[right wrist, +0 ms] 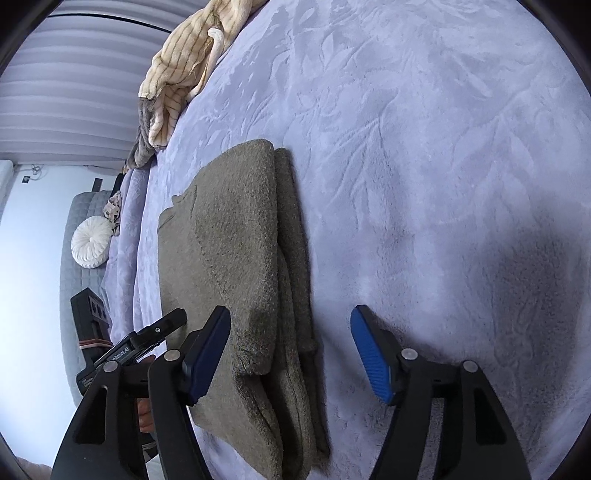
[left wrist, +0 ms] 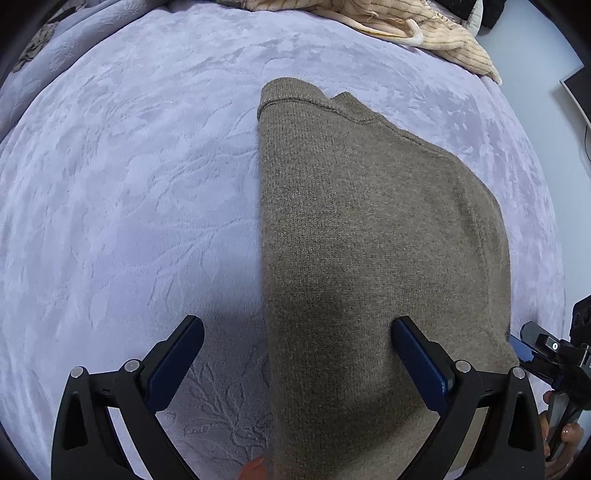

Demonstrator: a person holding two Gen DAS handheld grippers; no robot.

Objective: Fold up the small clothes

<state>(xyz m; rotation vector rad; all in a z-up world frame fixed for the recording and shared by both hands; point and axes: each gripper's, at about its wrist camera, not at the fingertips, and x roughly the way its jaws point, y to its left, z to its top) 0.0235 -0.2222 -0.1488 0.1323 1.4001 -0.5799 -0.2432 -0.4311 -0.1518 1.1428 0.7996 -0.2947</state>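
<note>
Your right gripper (right wrist: 290, 345) and left gripper (left wrist: 297, 356) both stand wide with nothing pinched, each straddling one long edge of the folded brown sweater (left wrist: 369, 240), which lies flat on the lavender blanket (left wrist: 129, 184) below a striped beige garment (left wrist: 424, 33).

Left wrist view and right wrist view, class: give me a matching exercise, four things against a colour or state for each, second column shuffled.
Things:
1. knit sweater
2. blanket
3. striped garment
4. right gripper

States:
A. lavender, leaf-embossed
B. cream, bunched at the bed's far edge
C. open, holding nothing
D. grey-brown, folded flat

Pairs: 1-D, 2-A, 3-B, 4-C
</note>
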